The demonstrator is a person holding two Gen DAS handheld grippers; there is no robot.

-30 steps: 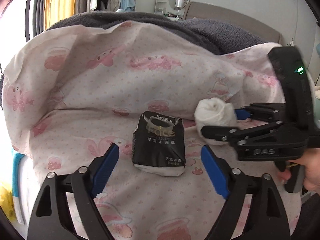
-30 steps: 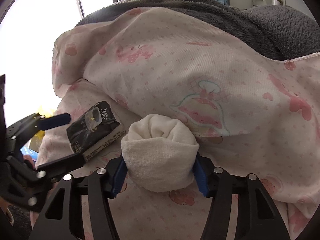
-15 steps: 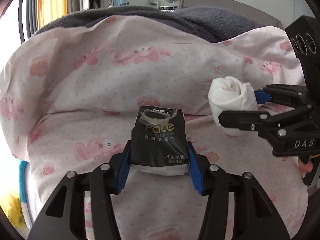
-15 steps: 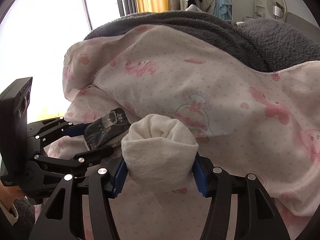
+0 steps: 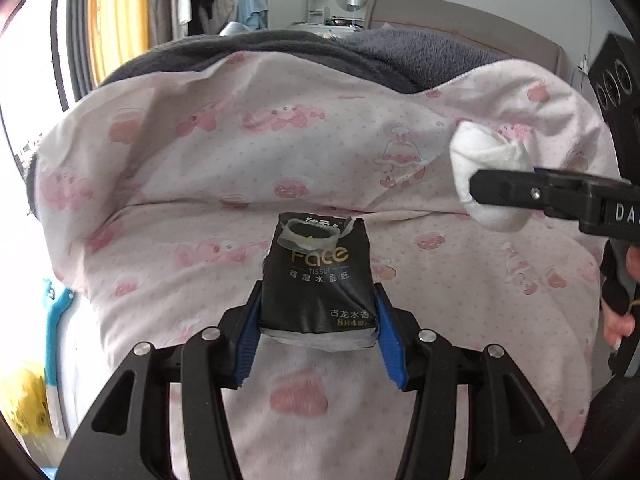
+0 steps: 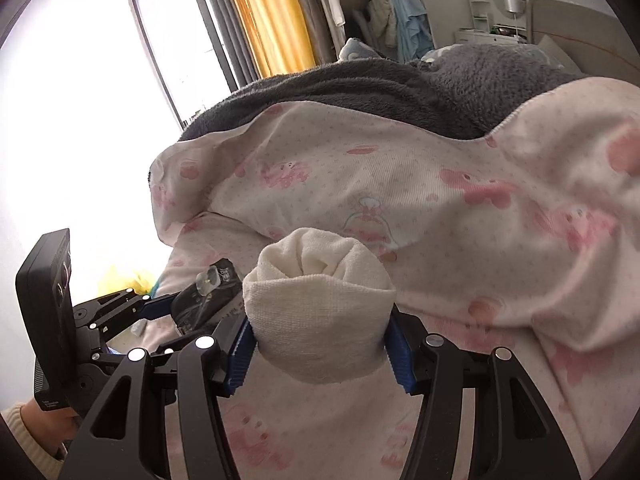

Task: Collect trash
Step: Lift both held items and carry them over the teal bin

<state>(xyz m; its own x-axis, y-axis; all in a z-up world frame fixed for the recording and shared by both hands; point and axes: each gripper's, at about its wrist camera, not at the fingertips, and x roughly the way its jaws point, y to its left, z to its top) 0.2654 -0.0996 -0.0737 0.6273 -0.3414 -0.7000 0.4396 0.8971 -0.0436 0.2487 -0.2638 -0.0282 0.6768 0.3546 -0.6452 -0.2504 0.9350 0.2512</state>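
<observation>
A black tissue pack [image 5: 318, 280] with gold lettering sits between the blue pads of my left gripper [image 5: 318, 330], which is shut on it and holds it just above the pink-patterned bedsheet [image 5: 224, 168]. My right gripper [image 6: 320, 344] is shut on a white rolled-up cloth wad [image 6: 320, 316], lifted off the bed. In the left wrist view the wad [image 5: 486, 168] and the right gripper [image 5: 532, 192] show at the right edge. In the right wrist view the tissue pack [image 6: 208, 300] and left gripper [image 6: 188, 316] appear at lower left.
A grey fleece blanket [image 5: 360, 56] lies over the far part of the bed. A window with orange curtains [image 6: 264, 16] and hanging clothes [image 6: 400, 12] stand behind. A blue item [image 5: 54, 320] and something yellow [image 5: 20, 404] lie left of the bed. A hand [image 5: 620, 320] grips the right tool.
My left gripper closed on the tissue pack and lifted it slightly. My right gripper rose with the cloth wad and moved right and away from the sheet.
</observation>
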